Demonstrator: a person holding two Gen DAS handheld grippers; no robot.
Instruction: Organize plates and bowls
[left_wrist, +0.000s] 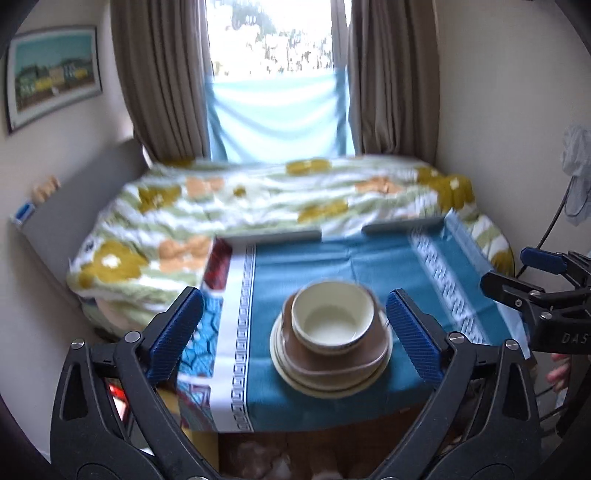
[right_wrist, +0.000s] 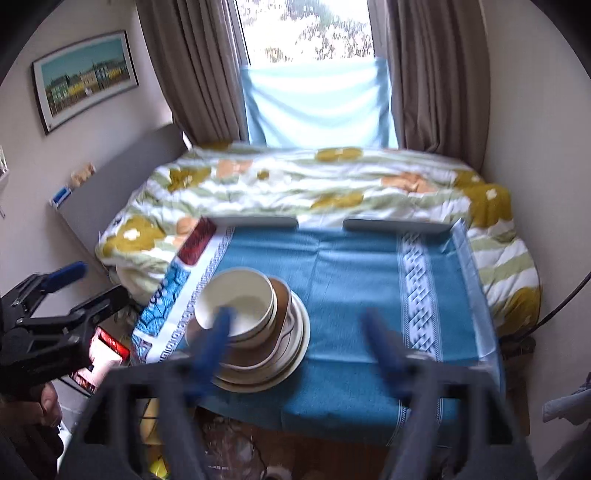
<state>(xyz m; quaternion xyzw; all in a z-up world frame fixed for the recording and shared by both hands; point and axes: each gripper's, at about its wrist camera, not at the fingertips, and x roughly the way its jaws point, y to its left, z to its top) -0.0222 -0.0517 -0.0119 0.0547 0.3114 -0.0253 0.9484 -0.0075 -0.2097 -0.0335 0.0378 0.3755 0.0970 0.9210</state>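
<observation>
- Cream and brown crockery is seen gathered into one stack (left_wrist: 331, 349) on the teal tablecloth (left_wrist: 314, 262), toward the near edge of the table.
- At the top of the stack a cream bowl (left_wrist: 333, 316) is nested in a brown bowl (left_wrist: 338, 354), which sits on brown and cream plates (left_wrist: 325, 386) below.
- The left gripper (left_wrist: 295, 334) is held with its blue-padded fingers (left_wrist: 176, 334) spread wide; nothing is pressed between them, and the stack is framed in the gap between the fingers, beyond their tips and apart from them.
- In the right wrist view the right gripper (right_wrist: 299, 339) is blurred, yet its two blue fingers (right_wrist: 386, 354) are seen standing wide apart, with nothing gripped.
- From that view the stack (right_wrist: 255, 332) lies at the left finger, whose blurred pad overlaps the cream bowl (right_wrist: 236, 295) in the picture; whether it is touched cannot be told.
- Bare teal cloth (right_wrist: 351, 280) is seen between and ahead of the right gripper's fingers.
- The right gripper (left_wrist: 532, 273) is visible at the right edge of the left wrist view, well to the right of the left gripper's fingers; the left gripper (right_wrist: 74, 291) appears likewise at the left edge of the right wrist view.
- Beyond the fingertips of both grippers, past the far edge of the table, a floral duvet (left_wrist: 258, 199) is spread over a bed, with brown curtains (left_wrist: 162, 81) and a bright window behind it.
</observation>
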